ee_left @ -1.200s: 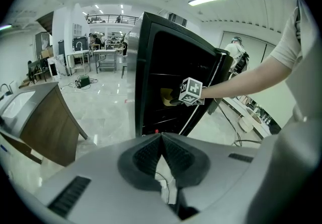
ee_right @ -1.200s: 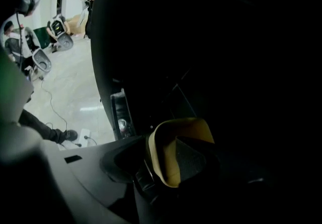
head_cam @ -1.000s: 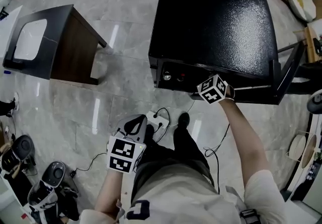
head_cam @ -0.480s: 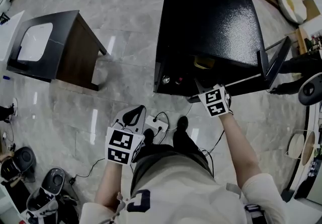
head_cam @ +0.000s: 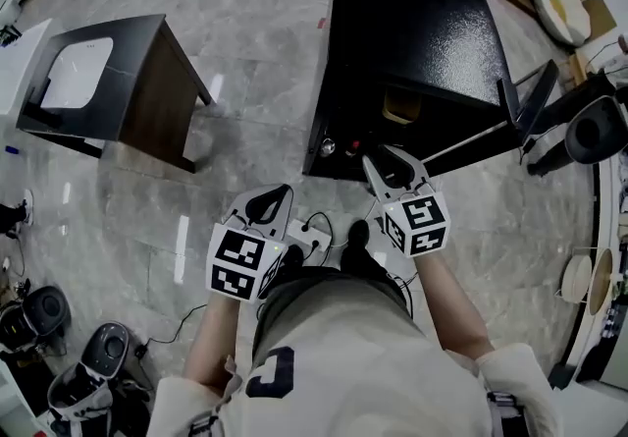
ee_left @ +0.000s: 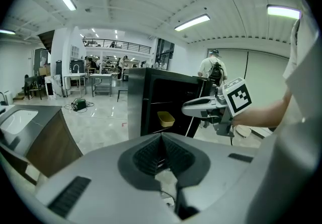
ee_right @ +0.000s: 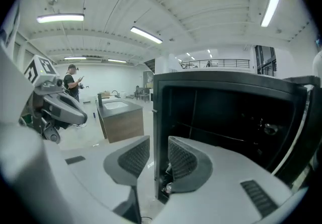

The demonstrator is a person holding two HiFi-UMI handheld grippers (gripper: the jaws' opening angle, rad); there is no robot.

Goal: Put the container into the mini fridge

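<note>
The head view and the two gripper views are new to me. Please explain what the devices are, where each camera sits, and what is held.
A person stands and holds a two-jaw tool in each hand. The head view looks down from the person's head; each gripper view looks along one tool's jaws. The left gripper is shut and empty. The right gripper is open and empty; its jaws have just been closing somewhat. Ahead stands the black mini fridge, door open, with the yellow container inside. A dark table with a white basin stands to its left.
</note>
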